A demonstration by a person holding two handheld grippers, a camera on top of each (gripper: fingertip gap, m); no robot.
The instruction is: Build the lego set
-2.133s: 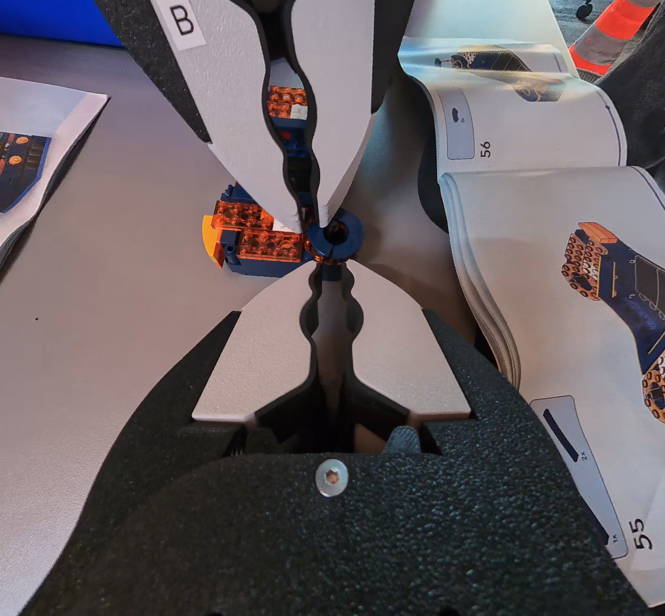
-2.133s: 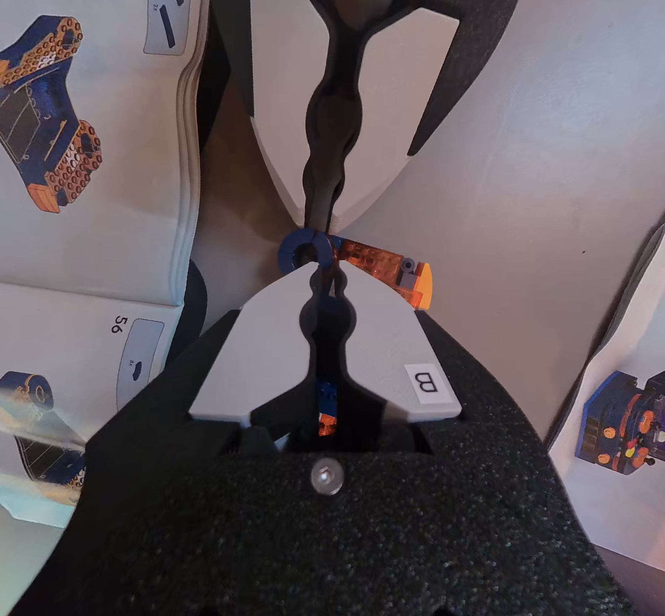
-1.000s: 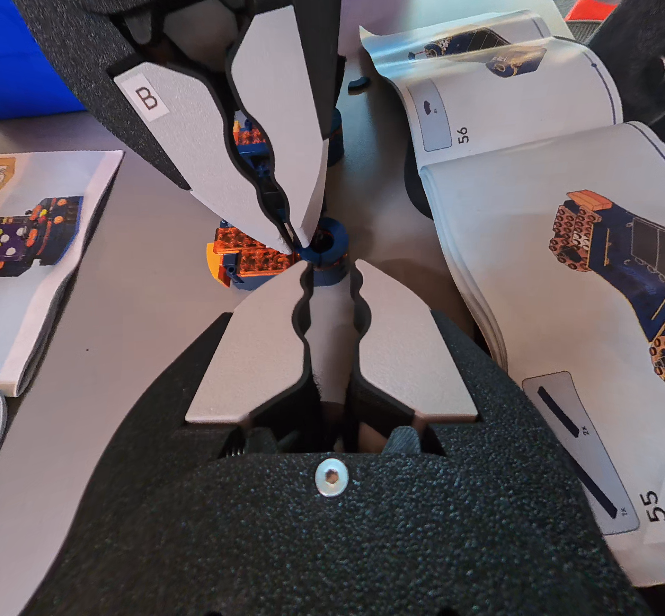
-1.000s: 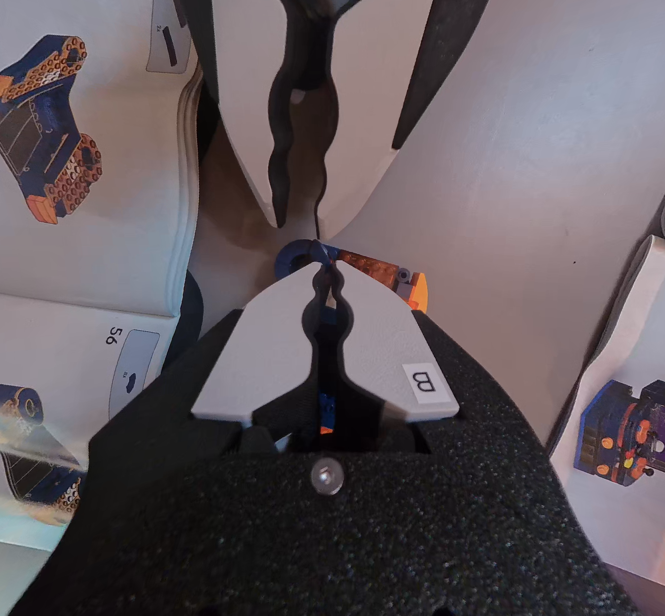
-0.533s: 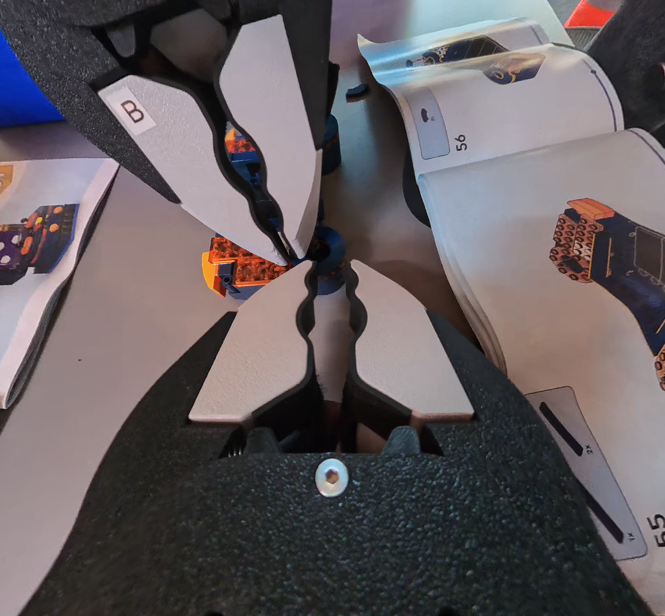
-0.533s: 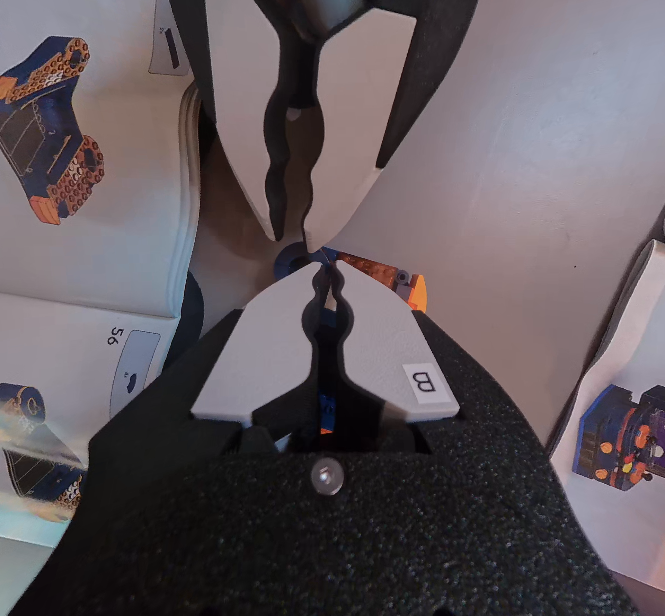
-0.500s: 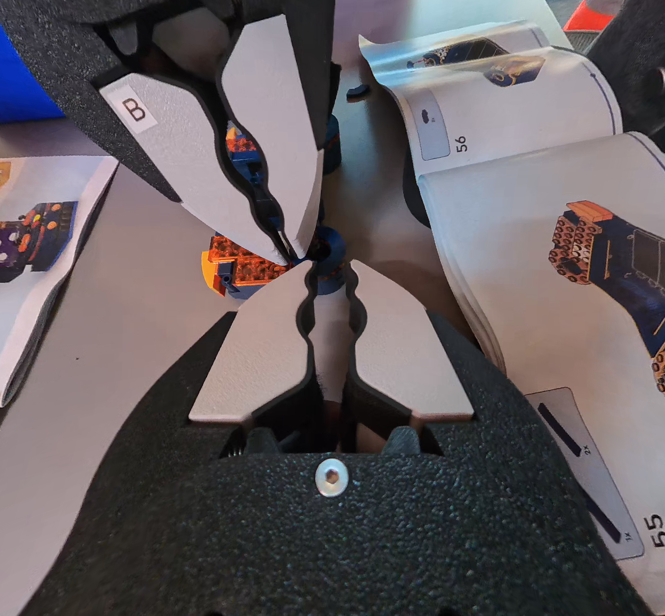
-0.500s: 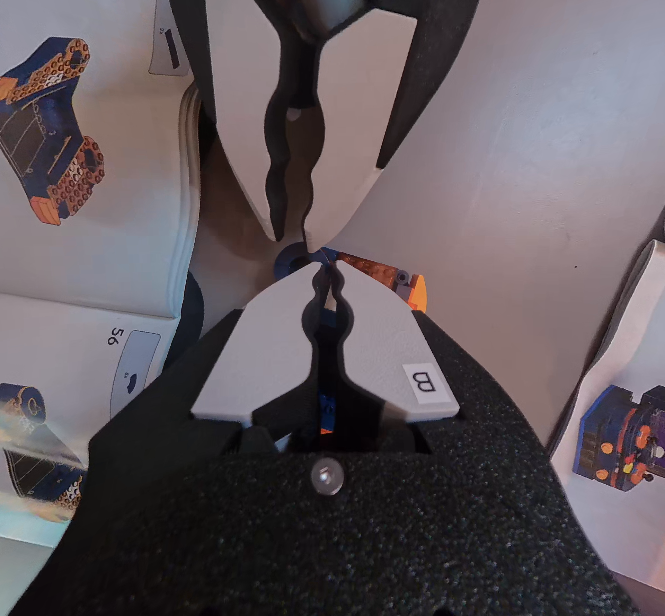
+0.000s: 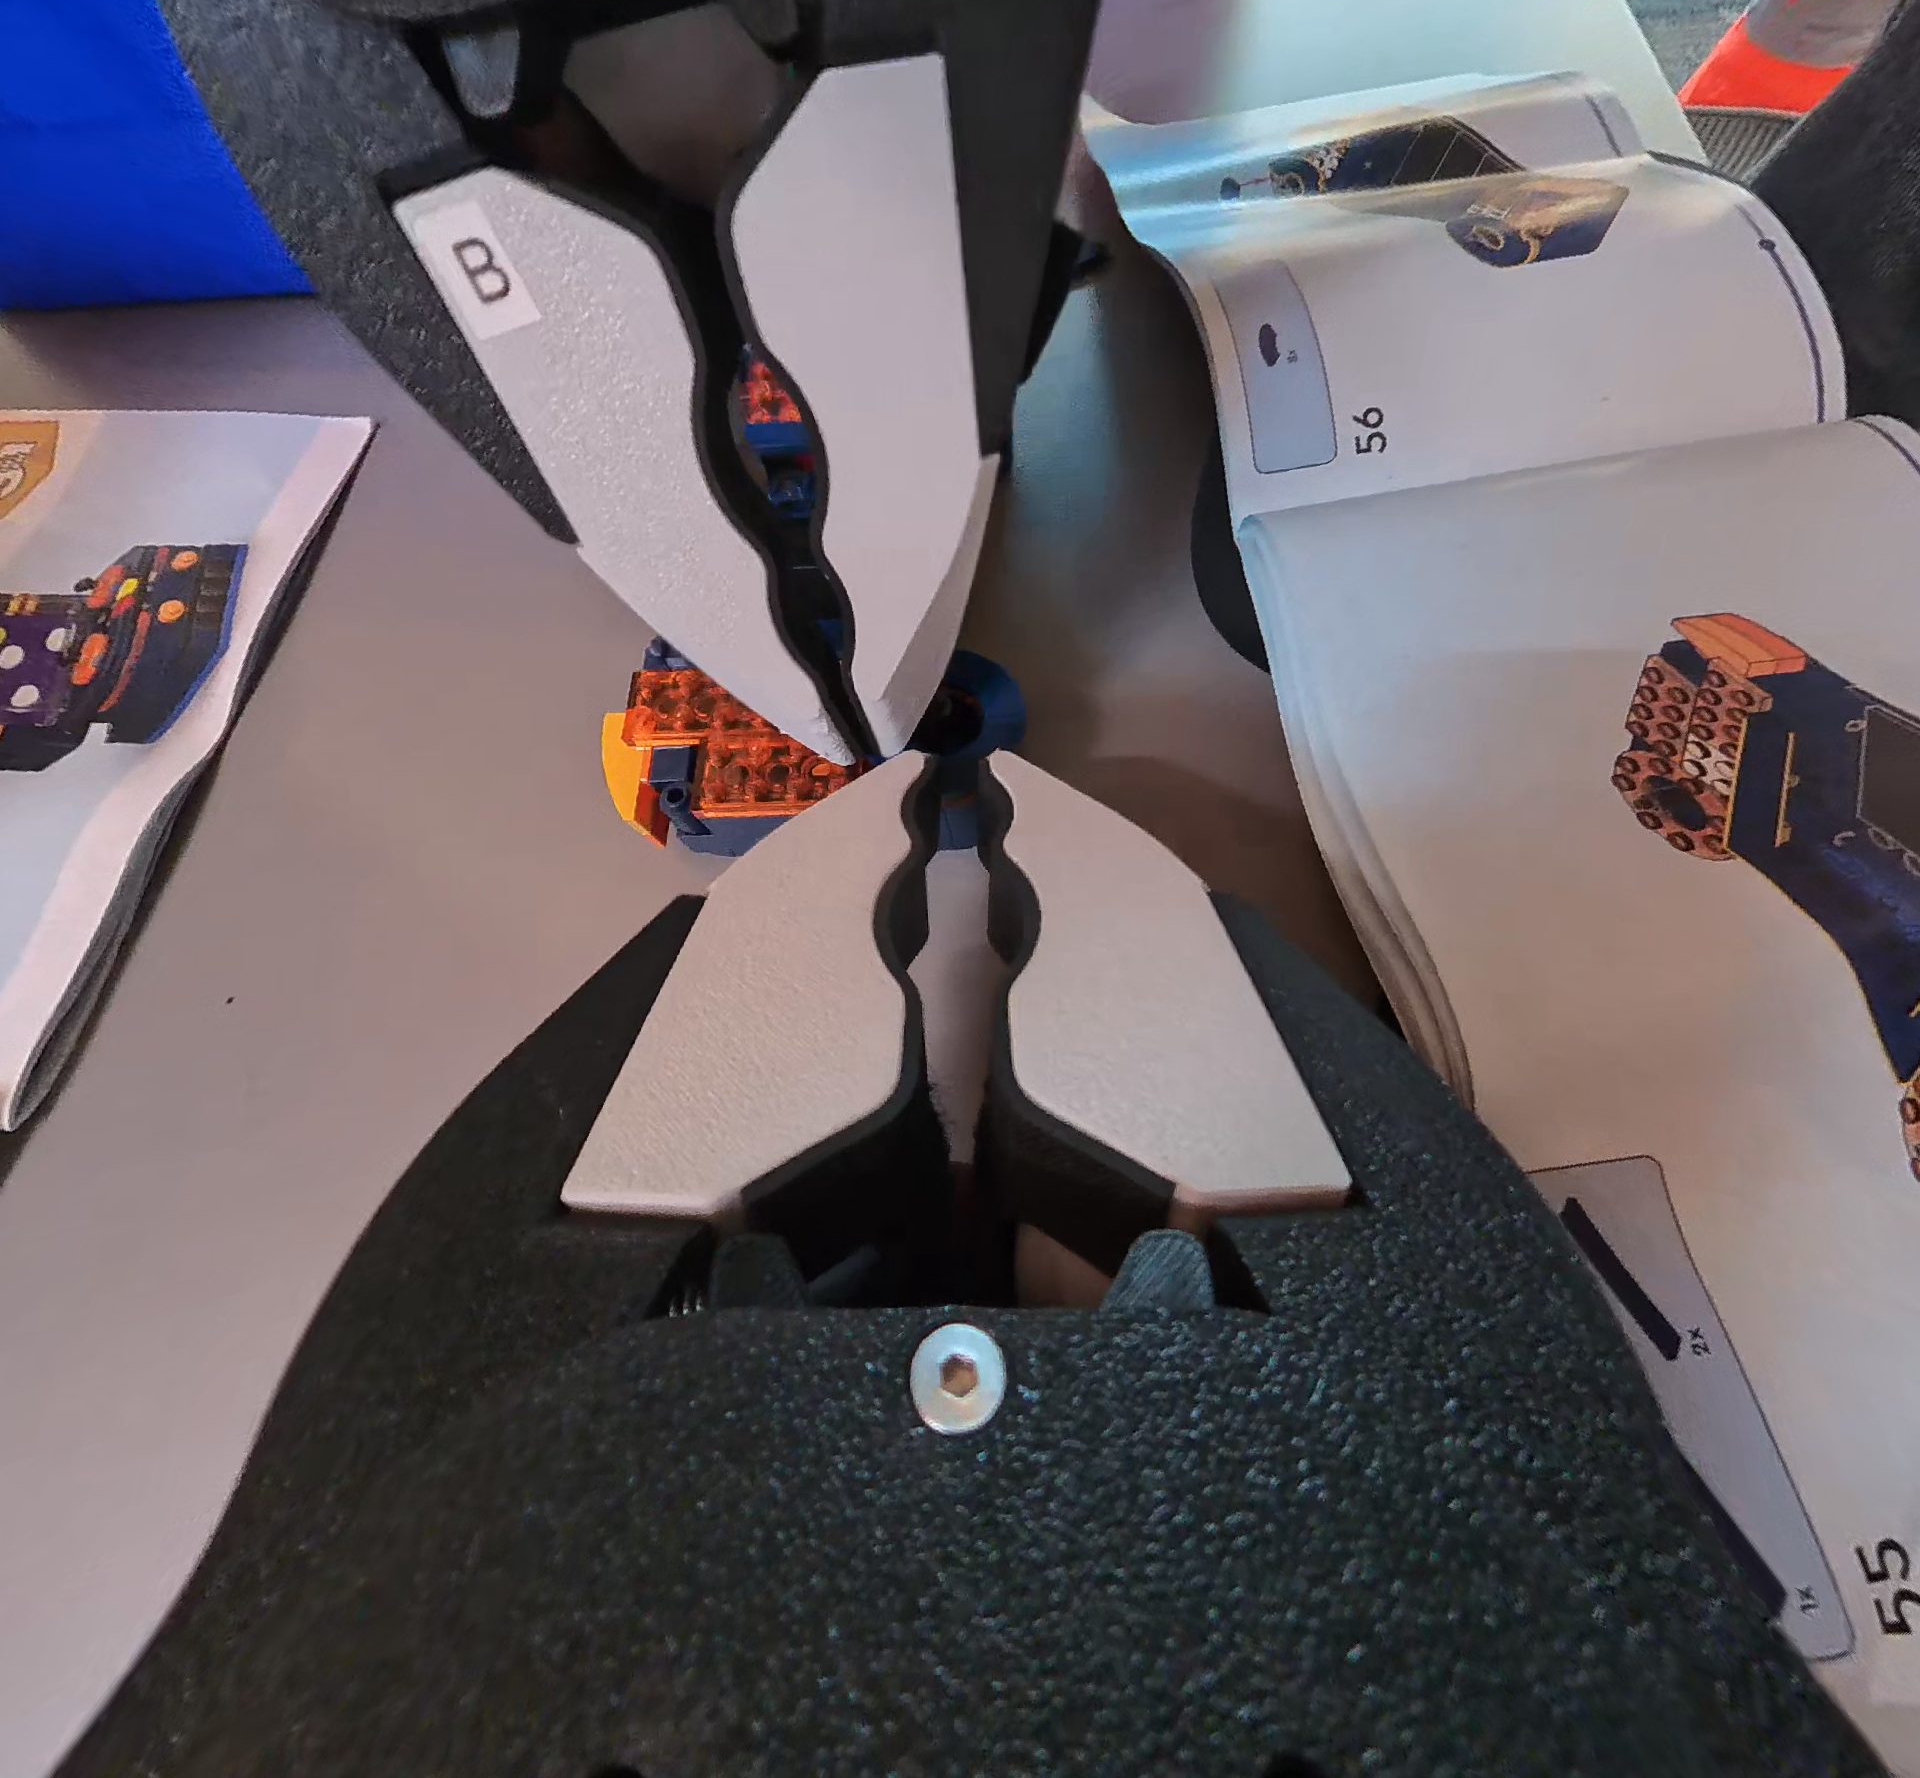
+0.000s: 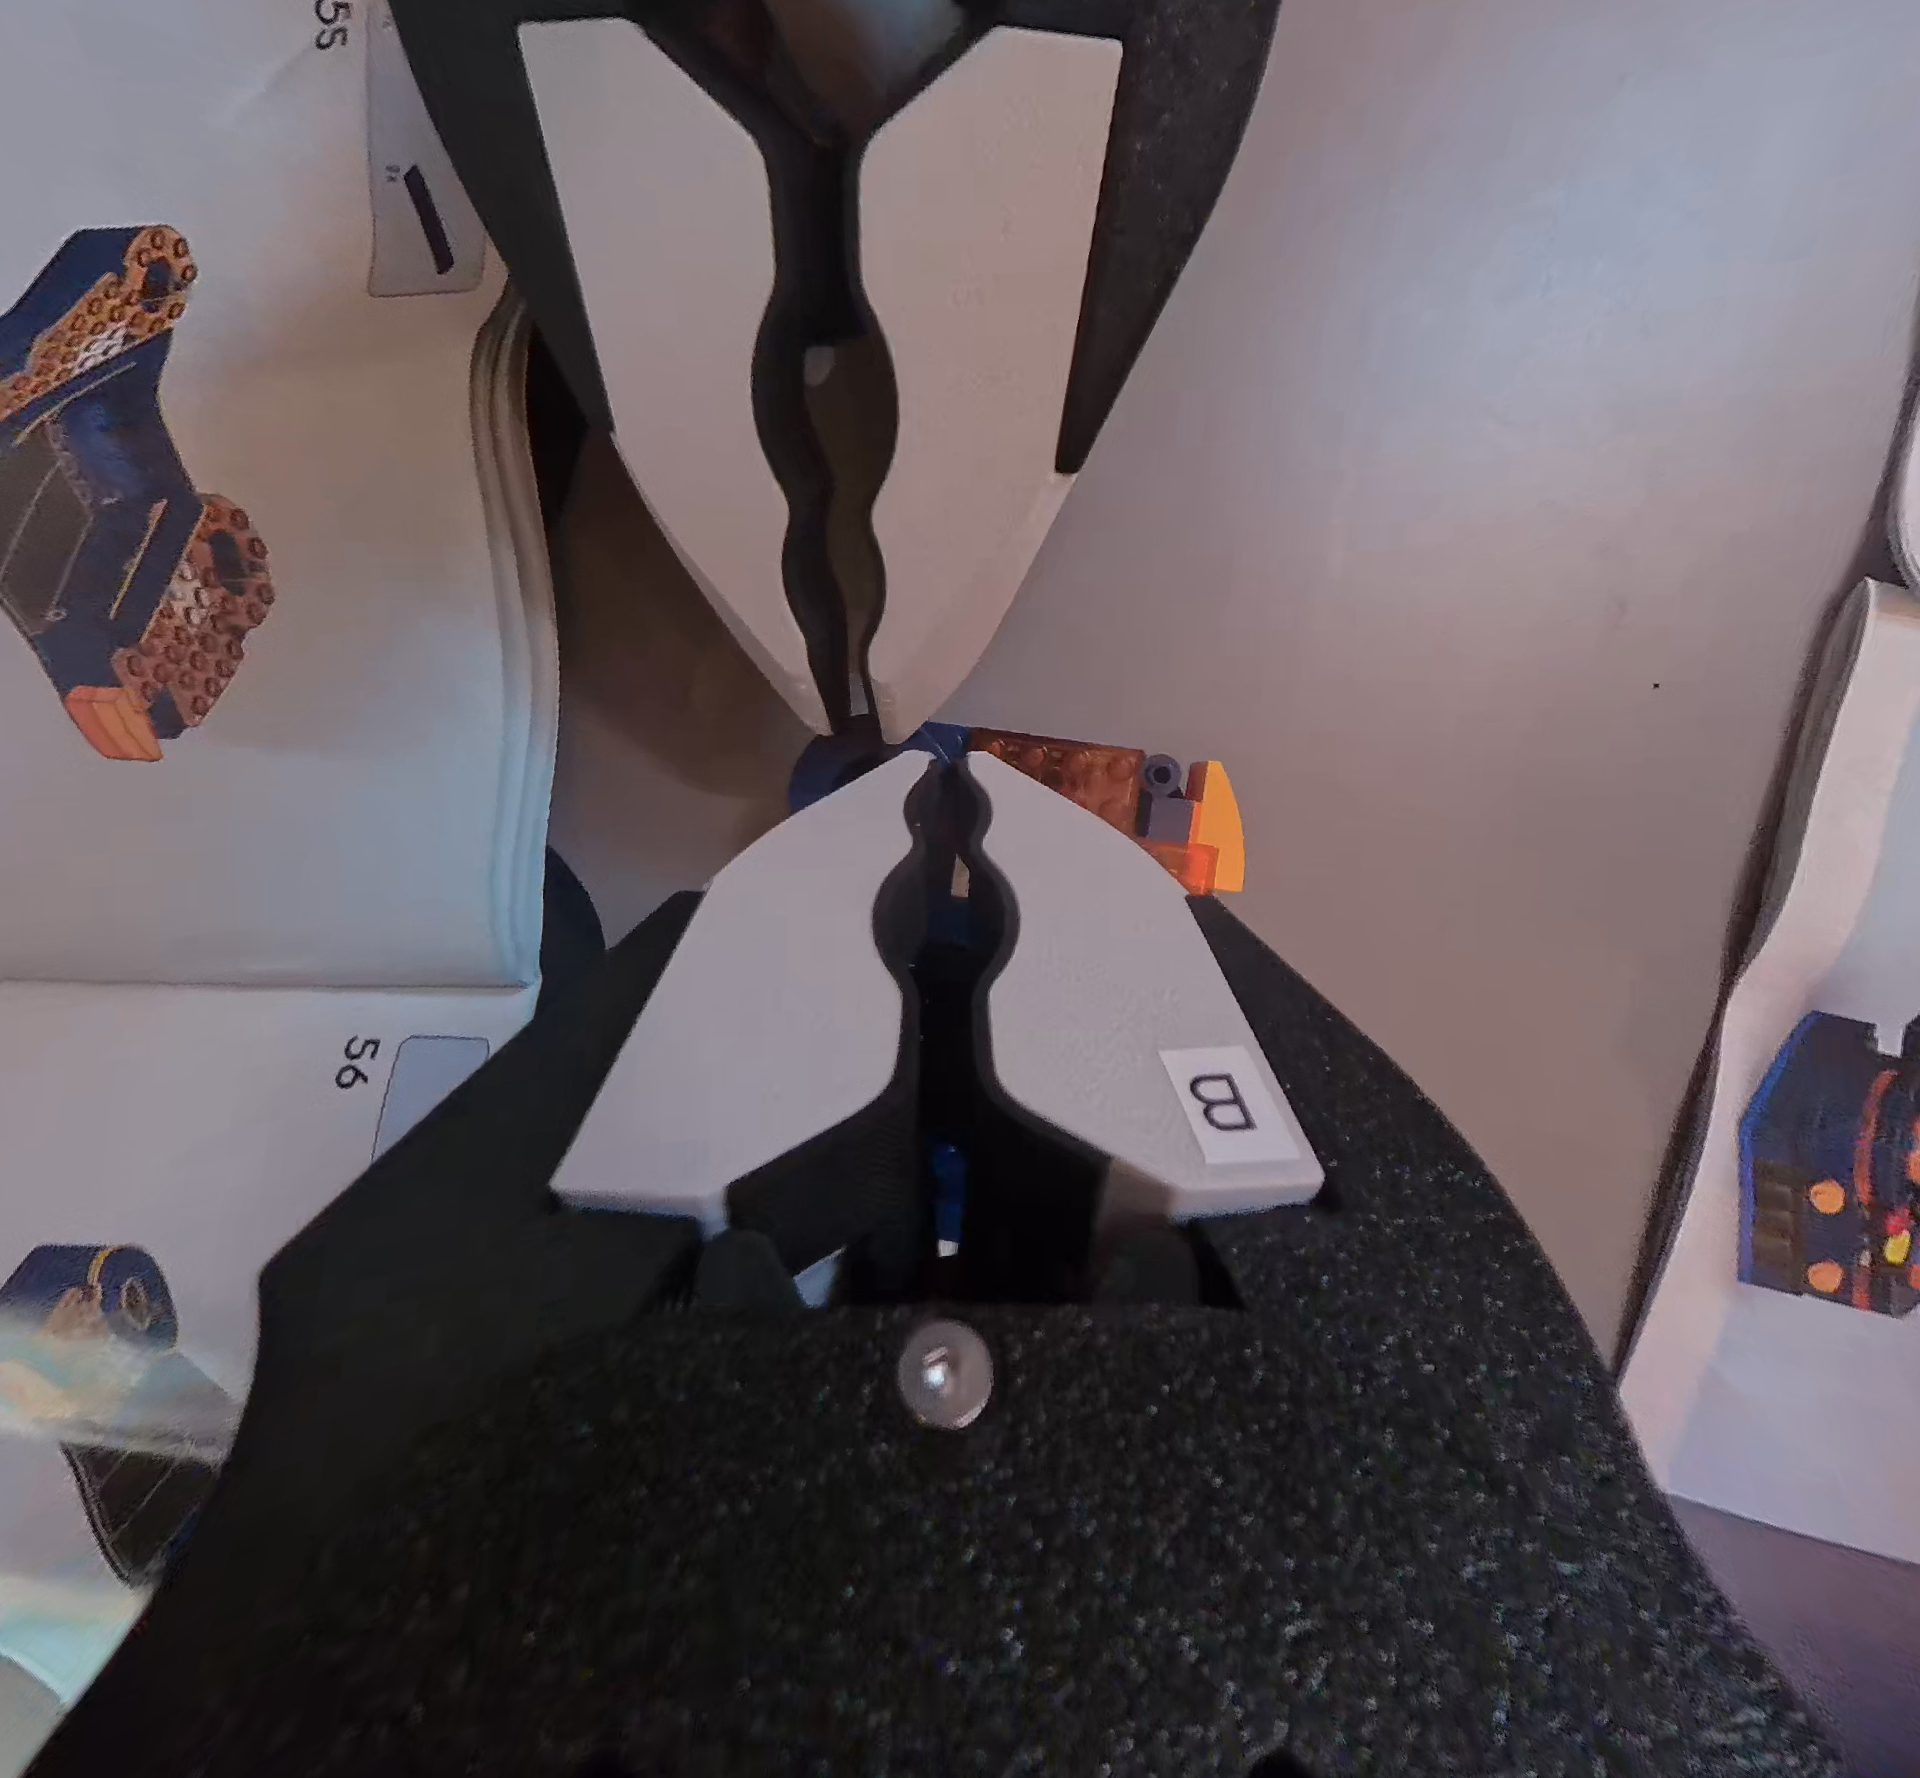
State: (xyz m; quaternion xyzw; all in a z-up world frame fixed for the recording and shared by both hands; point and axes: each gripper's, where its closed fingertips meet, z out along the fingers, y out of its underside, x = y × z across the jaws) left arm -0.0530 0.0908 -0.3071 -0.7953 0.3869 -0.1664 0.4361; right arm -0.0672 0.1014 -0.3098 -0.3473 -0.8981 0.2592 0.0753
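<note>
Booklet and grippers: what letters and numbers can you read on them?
I can't repeat writing, only show where it stands.
White sticker on the right gripper's finger: one letter, clear.
Open booklet: two page numbers, clear.
Booklet's grey parts boxes: tiny counts, too small to read.
Leaflet on the left: a badge, cut off, unreadable.

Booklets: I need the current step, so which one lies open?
The thick booklet, its pages spread and curling; the thin leaflet lies shut.

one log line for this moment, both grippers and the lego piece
left gripper: shut on dark blue ring | right gripper: shut on lego assembly | lego assembly: orange and blue, on grey table | instruction booklet: open
</note>
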